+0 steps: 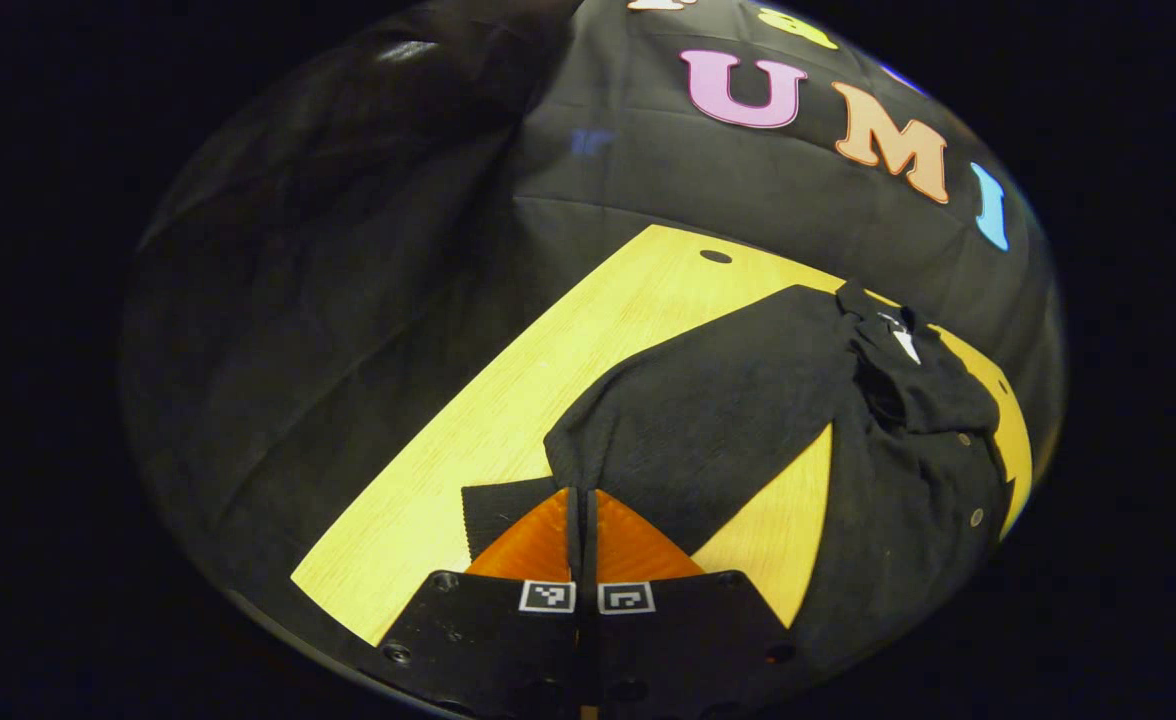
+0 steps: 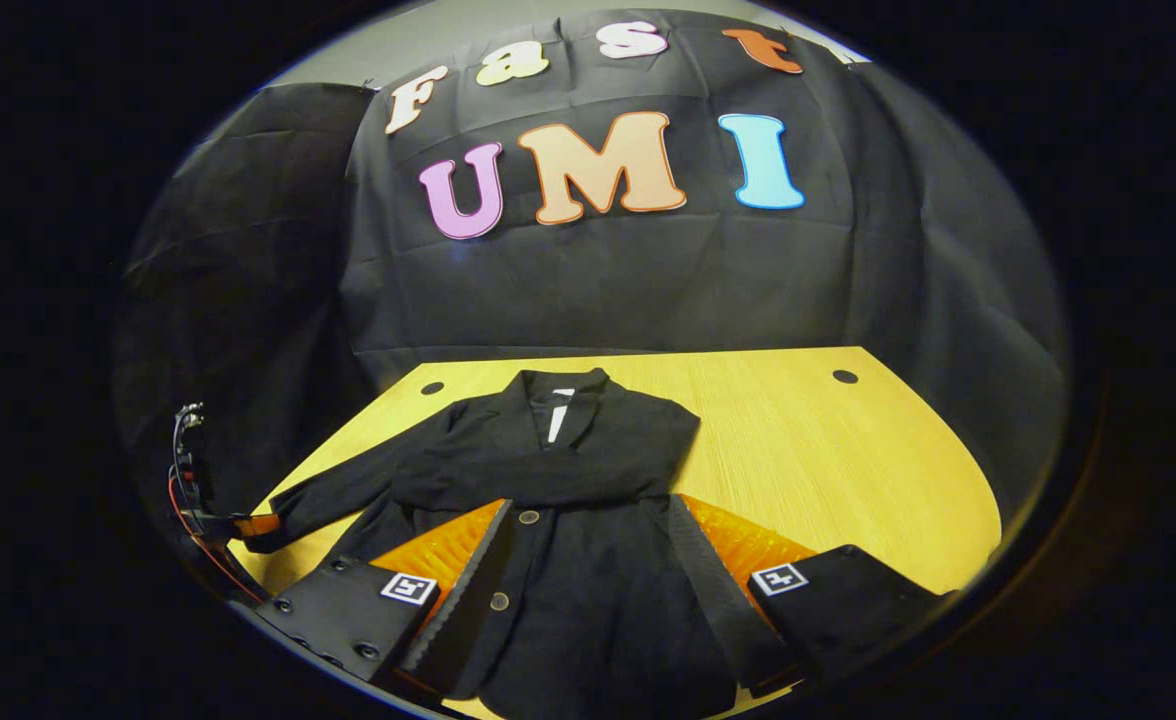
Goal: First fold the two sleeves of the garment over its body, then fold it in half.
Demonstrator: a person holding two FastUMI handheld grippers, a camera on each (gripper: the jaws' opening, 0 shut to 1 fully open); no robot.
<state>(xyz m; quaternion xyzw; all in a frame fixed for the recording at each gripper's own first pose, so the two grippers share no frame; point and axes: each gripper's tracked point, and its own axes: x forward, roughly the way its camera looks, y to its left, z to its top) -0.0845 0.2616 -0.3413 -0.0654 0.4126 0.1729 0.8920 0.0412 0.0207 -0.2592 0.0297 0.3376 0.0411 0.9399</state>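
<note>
Jacket (image 2: pixel 558 520) sleeve (image 1: pixel 688 430) pinched, seemingly, by left gripper (image 1: pixel 582 520); right gripper (image 2: pixel 588 545) fingers spread.

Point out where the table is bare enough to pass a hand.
Bare table lies right of the jacket, up to the far edge. A bare triangle sits between sleeve and body. Crowded at the left gripper, pinching the cuff.

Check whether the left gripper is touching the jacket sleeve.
Touching. In the left gripper view, the left gripper is shut on the sleeve cuff of the jacket.
</note>
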